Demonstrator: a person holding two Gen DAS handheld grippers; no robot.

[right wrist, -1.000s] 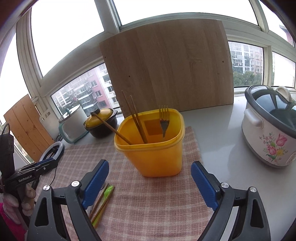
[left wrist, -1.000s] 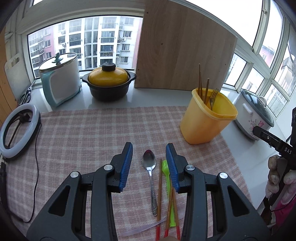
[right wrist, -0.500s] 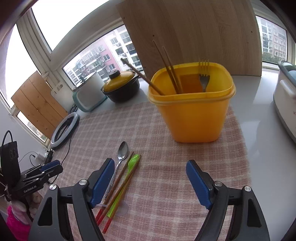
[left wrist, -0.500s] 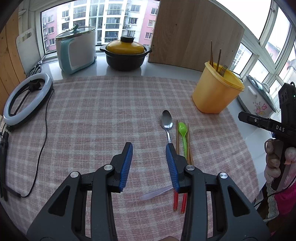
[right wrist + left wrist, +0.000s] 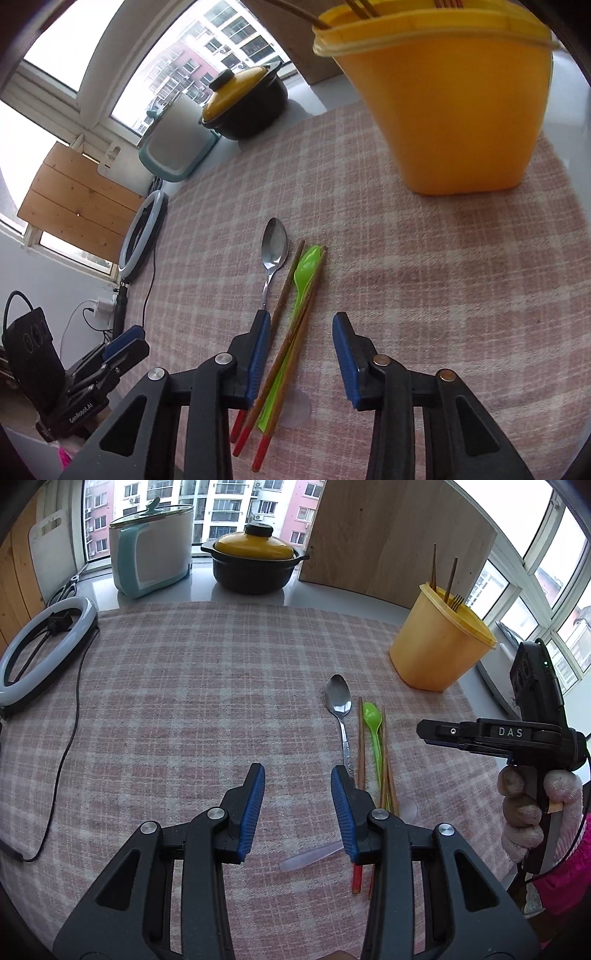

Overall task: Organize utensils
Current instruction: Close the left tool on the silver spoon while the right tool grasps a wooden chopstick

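Right claw [image 5: 297, 360] is set over the chopsticks [image 5: 291, 332] and green spoon [image 5: 304, 271], jaws just narrowed but nothing gripped yet. Their long axis runs along its pointing line. Left claw [image 5: 297, 805] is held unclenched, empty, just left of them.

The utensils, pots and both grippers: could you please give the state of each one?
Metal spoon: flat on cloth, bowl up.
Green spoon: flat, among chopsticks.
Yellow holder: upright, holds a fork.
Black pot: lid on.
Left gripper: open, empty.
Right gripper: open, just narrowed, straddling chopsticks.
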